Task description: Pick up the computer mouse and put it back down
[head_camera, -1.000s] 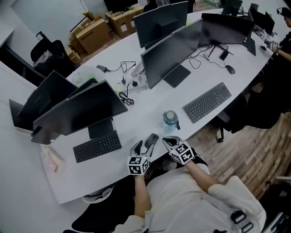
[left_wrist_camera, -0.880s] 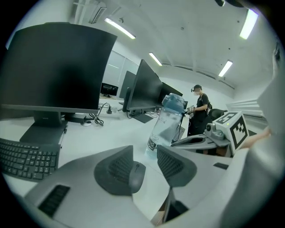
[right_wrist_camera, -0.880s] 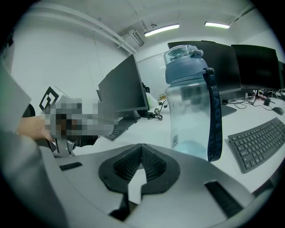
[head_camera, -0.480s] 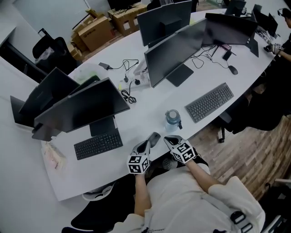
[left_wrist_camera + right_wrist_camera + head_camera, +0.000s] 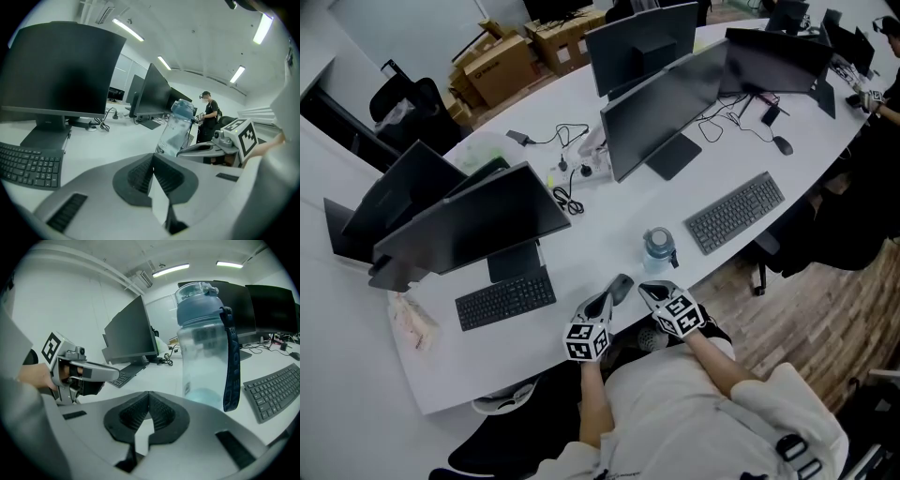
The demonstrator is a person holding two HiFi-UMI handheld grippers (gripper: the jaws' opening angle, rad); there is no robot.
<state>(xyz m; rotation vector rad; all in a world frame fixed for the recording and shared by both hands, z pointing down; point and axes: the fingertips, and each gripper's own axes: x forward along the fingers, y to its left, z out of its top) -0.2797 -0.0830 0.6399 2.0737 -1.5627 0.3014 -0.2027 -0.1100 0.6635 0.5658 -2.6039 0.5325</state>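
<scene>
Head view: the mouse [image 5: 781, 144] is lying on the bench [image 5: 600, 234] far beyond the bottle [image 5: 657, 248], beside a keyboard [image 5: 734, 212], well apart from both claws. The left claw [image 5: 617, 289] and right claw [image 5: 649, 292] are hovering just this side of the bottle, likely idling; that suits a mouse awaiting pickup or one already returned.

Left gripper view: the jaws have just been closing and are meeting on nothing.

Right gripper view: the jaws are pressing together, empty, facing the bottle.
</scene>
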